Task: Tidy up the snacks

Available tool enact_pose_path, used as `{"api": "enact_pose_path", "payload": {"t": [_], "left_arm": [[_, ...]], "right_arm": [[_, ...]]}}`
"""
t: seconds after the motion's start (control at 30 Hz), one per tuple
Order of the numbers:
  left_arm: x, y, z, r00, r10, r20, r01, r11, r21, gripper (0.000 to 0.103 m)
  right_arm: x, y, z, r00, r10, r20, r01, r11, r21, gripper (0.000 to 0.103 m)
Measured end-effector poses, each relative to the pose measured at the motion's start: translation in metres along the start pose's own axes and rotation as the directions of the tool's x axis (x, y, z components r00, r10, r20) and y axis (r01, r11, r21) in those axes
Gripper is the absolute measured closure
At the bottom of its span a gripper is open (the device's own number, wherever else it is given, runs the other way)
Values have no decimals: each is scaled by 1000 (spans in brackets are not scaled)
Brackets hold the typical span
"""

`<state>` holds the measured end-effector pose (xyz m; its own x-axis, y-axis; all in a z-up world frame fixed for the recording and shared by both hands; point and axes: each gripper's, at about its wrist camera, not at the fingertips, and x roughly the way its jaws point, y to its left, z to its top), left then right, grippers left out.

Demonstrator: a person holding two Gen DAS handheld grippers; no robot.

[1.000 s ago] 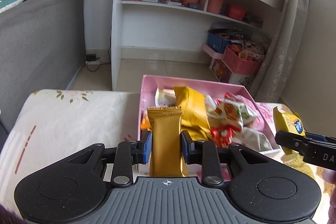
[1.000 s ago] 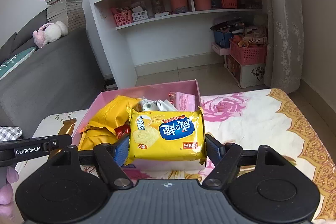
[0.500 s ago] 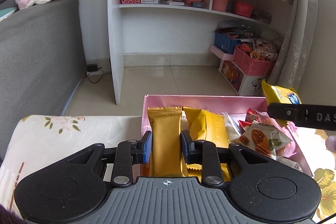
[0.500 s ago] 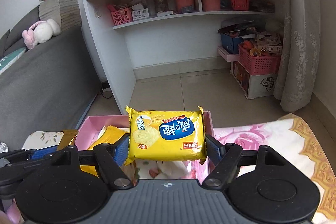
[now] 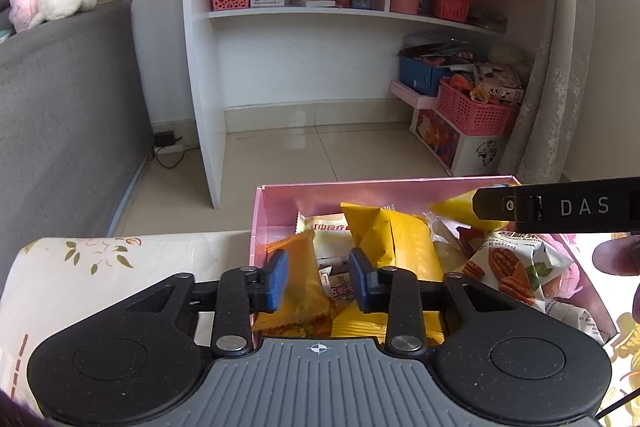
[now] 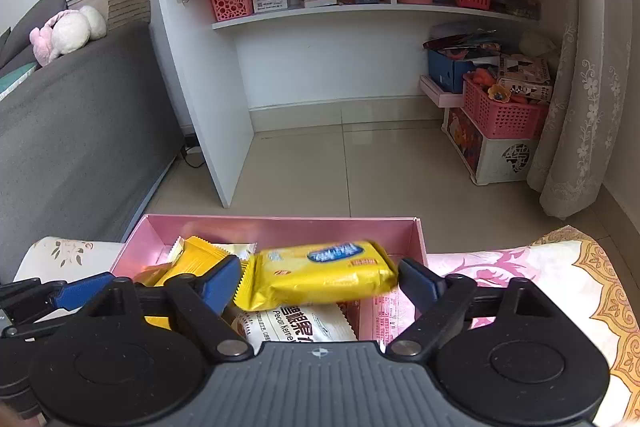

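the flat yellow biscuit packet with a blue label (image 6: 320,273) lies tilted and blurred between the pads of the right hand-held gripper (image 6: 320,281), over the open pink cardboard box (image 6: 280,227). those jaws have just been opening and now stand wide; the right pad is clear of the packet, and whether the left pad touches its crimped end cannot be told. below the packet lies a white pecan snack bag (image 6: 296,323).

the left hand-held gripper (image 5: 318,277) has also just been opening its jaws, which stand partly apart. the slim golden-orange foil snack bar (image 5: 304,279) lies tilted inside the box, against the left blue pad (image 5: 276,279) and clear of the right one. just beyond are a larger yellow foil pouch (image 5: 400,239) and more wrapped snacks. the box sits on a bench covered in floral cloth (image 5: 100,263). farther ahead stand a white shelf unit (image 5: 304,27) and, left, a grey sofa (image 5: 68,115).
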<state>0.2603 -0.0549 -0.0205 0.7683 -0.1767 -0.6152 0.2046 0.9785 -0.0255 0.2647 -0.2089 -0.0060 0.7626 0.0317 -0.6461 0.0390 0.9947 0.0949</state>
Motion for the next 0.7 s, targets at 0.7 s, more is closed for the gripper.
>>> {"api": "enact_pose_path", "payload": {"t": [0.7], "left_arm": [[-84,-5,-32,998,-57,-22,56,998,-29,24]], "right_arm": [[-80,-4,-31,1000,13,25,-14,999,51,11]]}}
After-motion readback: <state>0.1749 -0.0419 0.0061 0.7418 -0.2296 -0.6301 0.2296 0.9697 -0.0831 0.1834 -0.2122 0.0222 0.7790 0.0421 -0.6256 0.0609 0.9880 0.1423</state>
